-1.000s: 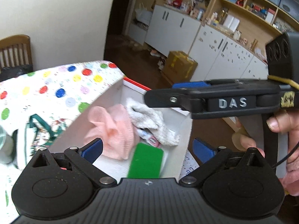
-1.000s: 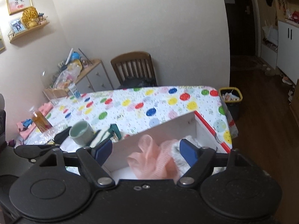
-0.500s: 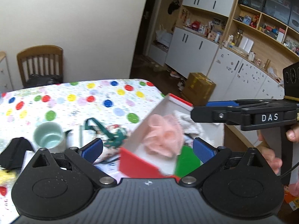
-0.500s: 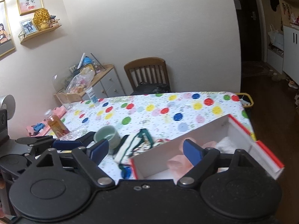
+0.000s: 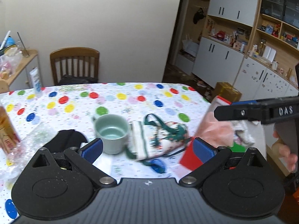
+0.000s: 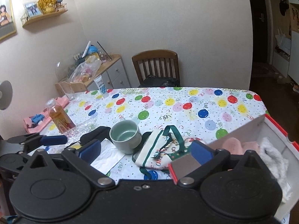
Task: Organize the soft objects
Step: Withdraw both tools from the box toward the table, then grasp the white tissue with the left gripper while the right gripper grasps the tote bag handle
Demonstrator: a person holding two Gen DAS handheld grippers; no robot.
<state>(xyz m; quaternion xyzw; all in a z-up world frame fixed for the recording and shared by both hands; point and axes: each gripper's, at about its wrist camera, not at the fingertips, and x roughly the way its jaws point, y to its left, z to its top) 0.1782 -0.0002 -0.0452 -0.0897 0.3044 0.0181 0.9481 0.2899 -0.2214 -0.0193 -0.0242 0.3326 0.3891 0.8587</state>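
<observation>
Both our left gripper (image 5: 147,150) and right gripper (image 6: 145,150) gape wide, empty; the cream green-handled cloth pouch (image 6: 160,149) lies beside the red-edged white box (image 6: 265,128), probably next, so pinch its body

Black left gripper (image 5: 147,149), blue pads (image 5: 92,149), silver screws (image 5: 104,180)

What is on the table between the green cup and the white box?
A small cloth bag with green handles lies between the green cup and the white box, touching the cup's side. The right wrist view shows it best.
</observation>
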